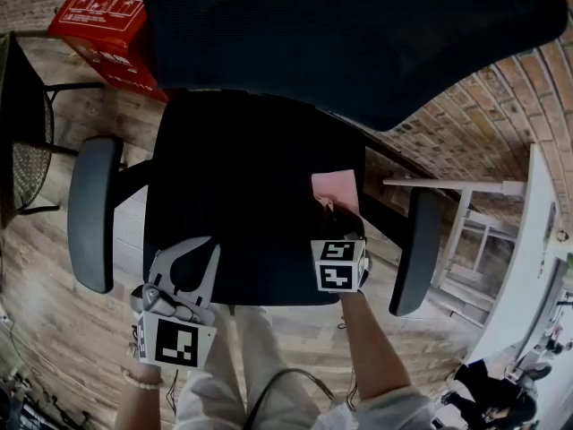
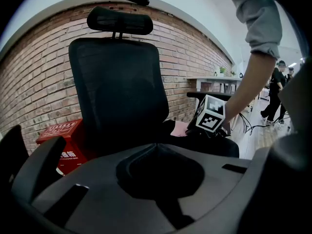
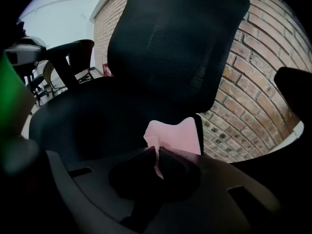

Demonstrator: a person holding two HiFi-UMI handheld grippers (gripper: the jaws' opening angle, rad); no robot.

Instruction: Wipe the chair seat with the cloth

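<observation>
The black chair seat (image 1: 242,195) fills the middle of the head view, under its mesh backrest (image 1: 358,34). A pink cloth (image 1: 335,189) lies on the seat's right side. My right gripper (image 1: 335,215) is shut on the cloth's near edge; in the right gripper view the pink cloth (image 3: 176,134) is pinched between the jaws of that gripper (image 3: 157,151). My left gripper (image 1: 195,245) hovers at the seat's front left corner, and its jaws (image 2: 155,145) are closed with nothing between them. From the left gripper view the cloth (image 2: 179,127) shows beside the right gripper's marker cube (image 2: 210,113).
Armrests stand on both sides of the seat, the left one (image 1: 92,209) and the right one (image 1: 414,249). A red box (image 1: 103,16) sits on the wooden floor by the brick wall. A black wire-mesh piece of furniture (image 1: 27,150) is at far left, a white table (image 1: 528,240) at right.
</observation>
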